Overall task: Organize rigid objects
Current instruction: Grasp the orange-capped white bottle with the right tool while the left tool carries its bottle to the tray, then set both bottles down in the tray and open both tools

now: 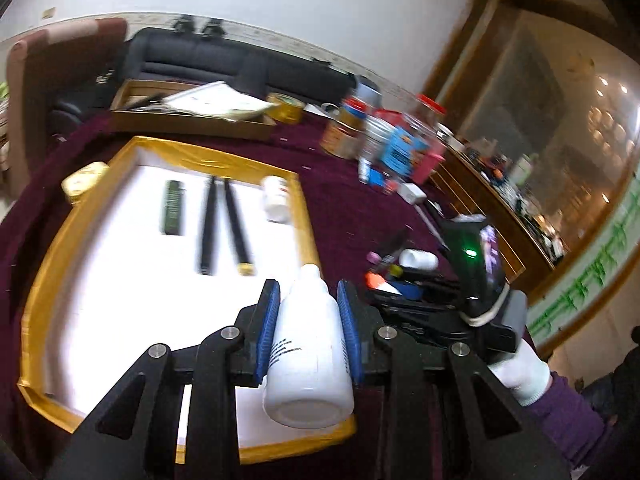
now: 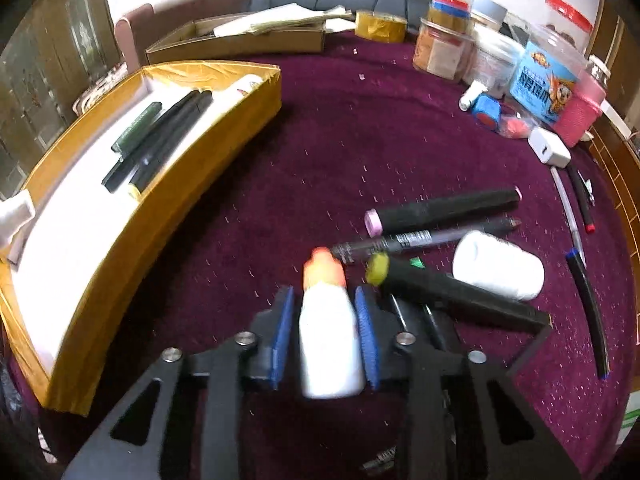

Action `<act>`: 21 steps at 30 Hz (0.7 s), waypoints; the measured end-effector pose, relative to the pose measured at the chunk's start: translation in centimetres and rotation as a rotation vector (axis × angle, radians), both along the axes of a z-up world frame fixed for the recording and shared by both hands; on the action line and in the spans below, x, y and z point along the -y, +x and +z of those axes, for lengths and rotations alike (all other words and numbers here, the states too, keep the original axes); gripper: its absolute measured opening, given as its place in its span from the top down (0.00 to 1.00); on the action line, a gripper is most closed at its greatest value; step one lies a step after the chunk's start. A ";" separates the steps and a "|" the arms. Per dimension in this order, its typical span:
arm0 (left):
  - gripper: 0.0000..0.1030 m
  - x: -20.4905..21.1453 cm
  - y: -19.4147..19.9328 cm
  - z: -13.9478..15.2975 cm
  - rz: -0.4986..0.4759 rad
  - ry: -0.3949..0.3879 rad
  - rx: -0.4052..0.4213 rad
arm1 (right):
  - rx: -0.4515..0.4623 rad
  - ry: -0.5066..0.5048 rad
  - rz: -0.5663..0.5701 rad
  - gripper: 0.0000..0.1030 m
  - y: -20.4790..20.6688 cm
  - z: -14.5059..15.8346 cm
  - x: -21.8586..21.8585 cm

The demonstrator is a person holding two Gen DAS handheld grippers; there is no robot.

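Observation:
My left gripper [image 1: 308, 300] is shut on a plain white bottle [image 1: 308, 360], nozzle pointing forward, held above the near end of a gold-rimmed tray [image 1: 40, 292] with a white floor. In the tray lie a dark green bar [image 1: 173, 208], two black pens [image 1: 208, 224] and a small white bottle [image 1: 276, 198]. My right gripper [image 2: 325, 308] is shut on a white bottle with an orange cap [image 2: 330, 340], just above the purple cloth [image 2: 320, 140]. The tray [image 2: 180, 184] is off to its left.
Loose on the cloth to the right of the orange-capped bottle lie a pink-ended black marker [image 2: 440, 206], a grey pen [image 2: 420, 236], a yellow-capped marker [image 2: 448, 292] and a white bottle [image 2: 498, 266]. Jars [image 2: 440, 48], a charger [image 2: 548, 146] and a cardboard box [image 2: 240, 40] stand behind.

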State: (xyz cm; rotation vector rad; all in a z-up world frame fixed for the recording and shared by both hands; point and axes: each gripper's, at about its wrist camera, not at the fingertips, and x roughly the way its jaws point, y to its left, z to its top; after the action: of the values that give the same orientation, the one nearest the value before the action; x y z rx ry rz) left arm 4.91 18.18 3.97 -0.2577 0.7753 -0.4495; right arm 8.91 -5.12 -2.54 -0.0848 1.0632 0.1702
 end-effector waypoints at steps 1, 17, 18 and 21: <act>0.74 -0.6 0.1 -0.1 0.014 0.002 -0.001 | -0.005 0.005 -0.009 0.77 -0.1 0.0 0.0; 0.74 -7.1 11.0 -1.6 0.164 0.142 -0.114 | 0.027 0.381 -0.003 0.77 2.0 7.6 -3.4; 0.74 -7.1 12.0 -2.0 0.166 0.149 -0.131 | 0.016 0.386 -0.002 0.77 2.8 7.3 -4.5; 0.74 -7.0 14.8 -3.4 0.184 0.184 -0.179 | -0.014 0.384 -0.012 0.77 5.2 6.1 -6.8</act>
State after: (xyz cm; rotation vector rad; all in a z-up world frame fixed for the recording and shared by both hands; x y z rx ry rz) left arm 19.71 25.13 0.58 -0.1970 0.9524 -0.1813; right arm 14.11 1.66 3.54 0.2690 1.0284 0.3613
